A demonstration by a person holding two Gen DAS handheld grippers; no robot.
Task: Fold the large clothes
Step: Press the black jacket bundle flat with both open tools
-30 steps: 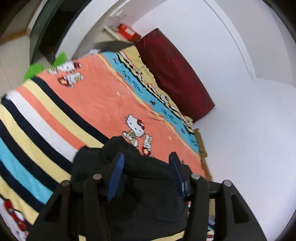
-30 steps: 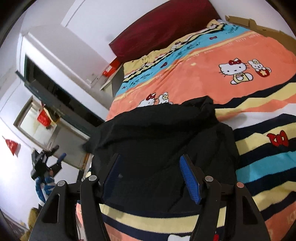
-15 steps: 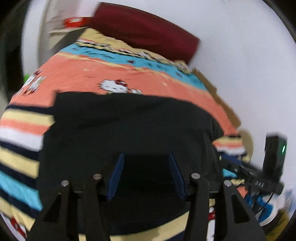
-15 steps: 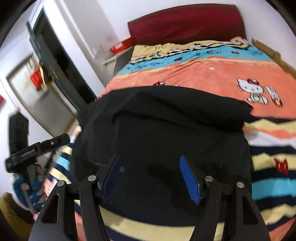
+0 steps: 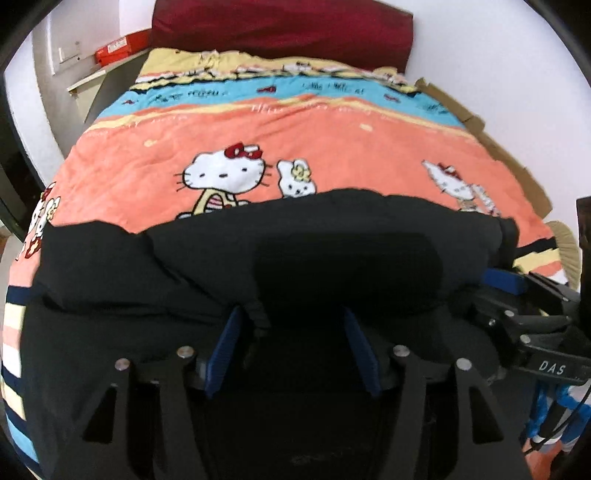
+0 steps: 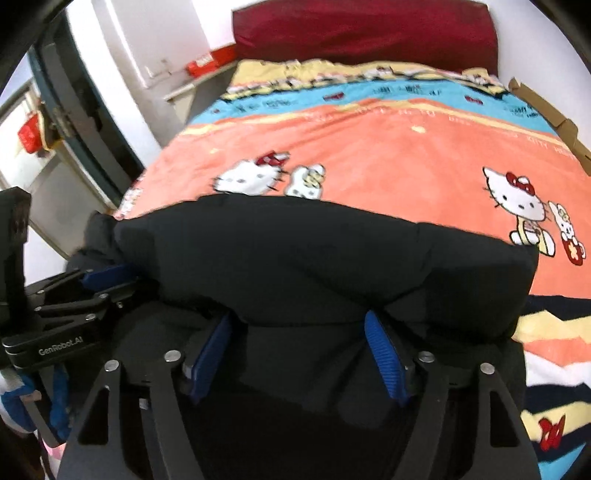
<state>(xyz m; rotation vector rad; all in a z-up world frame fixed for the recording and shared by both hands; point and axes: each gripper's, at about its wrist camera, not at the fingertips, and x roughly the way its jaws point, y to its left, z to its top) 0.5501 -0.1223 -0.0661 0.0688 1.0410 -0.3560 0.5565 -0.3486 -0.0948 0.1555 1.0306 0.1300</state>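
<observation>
A large black garment (image 5: 280,254) lies bunched across the near end of the bed, and it also shows in the right wrist view (image 6: 314,254). My left gripper (image 5: 291,325) is open, its blue pads spread just above the garment's near fold. My right gripper (image 6: 299,328) is open too, over the same fold. Each gripper shows in the other's view: the right one at the far right (image 5: 517,291), the left one at the far left (image 6: 103,280). Neither holds cloth.
The bed has a striped Hello Kitty blanket (image 5: 295,136) and a dark red headboard cushion (image 5: 280,26). A bedside shelf with a red box (image 5: 118,46) stands on the left. Cardboard (image 5: 517,158) lines the bed's right edge. A doorway (image 6: 74,122) is on the left.
Both grippers have swung round to face the headboard and come together side by side at the garment's near edge. The garment now lies in a wider, flatter band.
</observation>
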